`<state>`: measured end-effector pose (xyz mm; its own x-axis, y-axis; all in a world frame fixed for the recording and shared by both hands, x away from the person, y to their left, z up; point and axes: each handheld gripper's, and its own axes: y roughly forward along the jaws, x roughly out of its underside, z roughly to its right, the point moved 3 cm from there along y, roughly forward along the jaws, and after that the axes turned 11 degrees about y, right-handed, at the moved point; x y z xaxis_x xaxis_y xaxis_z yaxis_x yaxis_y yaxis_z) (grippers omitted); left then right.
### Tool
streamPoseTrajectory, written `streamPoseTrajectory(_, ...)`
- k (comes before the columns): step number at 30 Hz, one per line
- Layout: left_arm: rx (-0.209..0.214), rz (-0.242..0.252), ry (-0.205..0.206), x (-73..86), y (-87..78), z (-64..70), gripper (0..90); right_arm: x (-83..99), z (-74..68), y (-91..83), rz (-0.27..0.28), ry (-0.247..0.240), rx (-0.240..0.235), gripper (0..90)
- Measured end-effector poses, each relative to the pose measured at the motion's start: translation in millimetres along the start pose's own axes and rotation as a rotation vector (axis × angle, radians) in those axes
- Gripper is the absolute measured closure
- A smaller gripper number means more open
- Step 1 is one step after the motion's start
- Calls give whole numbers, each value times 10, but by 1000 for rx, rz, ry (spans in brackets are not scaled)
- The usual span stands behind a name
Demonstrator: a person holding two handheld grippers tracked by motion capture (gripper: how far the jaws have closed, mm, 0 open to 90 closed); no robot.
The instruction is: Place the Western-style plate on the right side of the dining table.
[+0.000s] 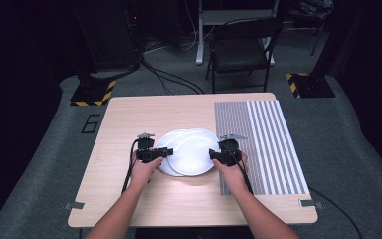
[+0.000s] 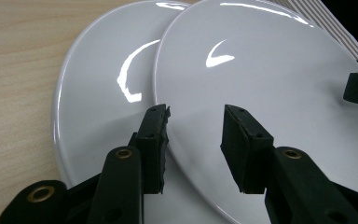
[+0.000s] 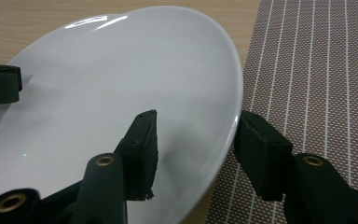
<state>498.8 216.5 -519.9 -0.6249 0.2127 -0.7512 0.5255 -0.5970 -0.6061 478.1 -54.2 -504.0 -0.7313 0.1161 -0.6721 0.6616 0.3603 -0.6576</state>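
Pale wood table [image 1: 129, 149], striped mat [image 1: 263, 144] covering its 3 o'clock side. Two white plates at table centre: upper plate [image 1: 194, 152] overlapping lower plate [image 1: 165, 144], offset toward 3 o'clock. Left gripper [image 1: 165, 153] at the 9 o'clock rim, jaws spread astride the upper plate's edge. Right gripper [image 1: 213, 155] at 3 o'clock, jaws spread astride that plate's rim. Step, judged: two-sided grasp being set. Next: both close evenly, lift level.
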Motion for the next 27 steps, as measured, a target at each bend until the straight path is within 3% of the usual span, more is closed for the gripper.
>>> streamPoseTrajectory(14,17,0,1,10,32,34,597,57,92,-84,-11,-19,-12,536)
streamPoseTrajectory(27,-3,-26,18,56,78,35,610,106,158,-139,-22,47,-70,611)
